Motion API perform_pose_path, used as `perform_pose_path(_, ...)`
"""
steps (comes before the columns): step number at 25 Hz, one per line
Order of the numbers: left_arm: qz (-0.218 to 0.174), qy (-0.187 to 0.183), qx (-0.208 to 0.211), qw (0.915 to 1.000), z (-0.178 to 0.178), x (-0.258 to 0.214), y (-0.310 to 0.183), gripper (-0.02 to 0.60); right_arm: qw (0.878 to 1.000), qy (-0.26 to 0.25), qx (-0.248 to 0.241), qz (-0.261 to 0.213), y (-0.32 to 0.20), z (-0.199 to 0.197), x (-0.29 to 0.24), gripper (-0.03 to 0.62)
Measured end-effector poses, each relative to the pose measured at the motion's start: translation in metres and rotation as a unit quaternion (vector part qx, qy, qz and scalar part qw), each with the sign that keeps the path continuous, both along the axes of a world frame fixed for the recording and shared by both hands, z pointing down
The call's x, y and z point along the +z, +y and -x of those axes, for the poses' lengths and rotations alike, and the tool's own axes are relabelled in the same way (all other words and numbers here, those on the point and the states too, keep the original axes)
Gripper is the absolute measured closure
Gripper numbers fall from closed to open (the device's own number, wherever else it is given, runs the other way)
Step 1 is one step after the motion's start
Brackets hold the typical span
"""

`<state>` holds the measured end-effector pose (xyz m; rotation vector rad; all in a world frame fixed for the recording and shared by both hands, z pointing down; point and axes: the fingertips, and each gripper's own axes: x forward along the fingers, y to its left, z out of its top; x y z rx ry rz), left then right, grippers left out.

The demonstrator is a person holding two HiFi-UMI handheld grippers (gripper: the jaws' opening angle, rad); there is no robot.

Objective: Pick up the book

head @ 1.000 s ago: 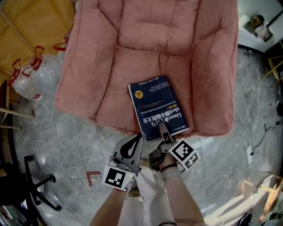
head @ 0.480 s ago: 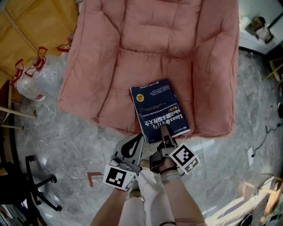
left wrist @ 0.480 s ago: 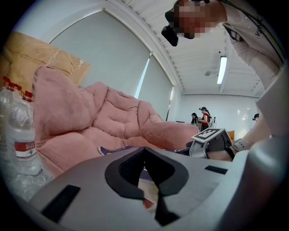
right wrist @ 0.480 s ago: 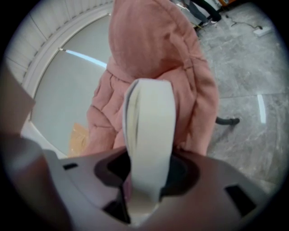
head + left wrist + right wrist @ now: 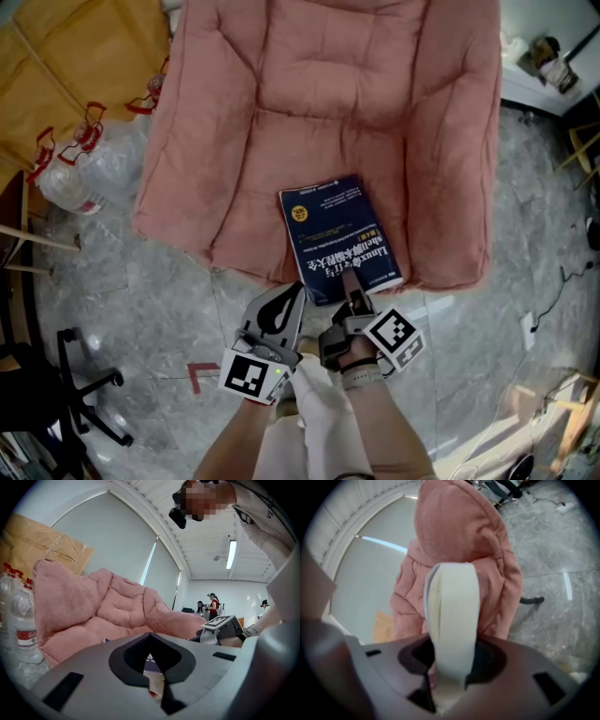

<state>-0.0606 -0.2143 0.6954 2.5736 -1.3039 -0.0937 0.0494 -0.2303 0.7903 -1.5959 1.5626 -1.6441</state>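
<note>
A dark blue book [image 5: 339,236] with white print lies on the front of the seat of a pink armchair [image 5: 328,103]. Its near end sticks out over the seat's edge. My right gripper [image 5: 351,281] has just been closing its jaws there, and they now press on the book. In the right gripper view the pale page block [image 5: 452,620] stands up between the jaws of the right gripper [image 5: 450,667]. My left gripper [image 5: 286,298] hangs just left of it over the floor, jaws together and holding nothing. The left gripper [image 5: 152,667] points level at the chair's front.
Wrapped water bottles [image 5: 80,169] and brown cardboard [image 5: 75,56] lie left of the armchair. An office chair base [image 5: 84,394] stands at the lower left, near a red floor mark [image 5: 199,377]. A white table [image 5: 544,66] is at the top right. People [image 5: 213,605] stand far off.
The right gripper and the book's near end have lifted a little. The left gripper has kept its place.
</note>
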Motion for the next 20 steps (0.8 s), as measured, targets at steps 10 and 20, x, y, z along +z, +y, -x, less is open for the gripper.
perform_pose_path(10,0.002,0.0,-0.001,1.0,0.006,-0.01,0.013,0.574,1.0,-0.009,0.003,0.025,0.016,0.004,-0.007,0.413)
perform_pose_path(20,0.008,-0.001,-0.003,1.0,0.012,-0.026,0.021,0.574,0.999,-0.047,0.002,0.005,0.028,0.01,-0.026,0.418)
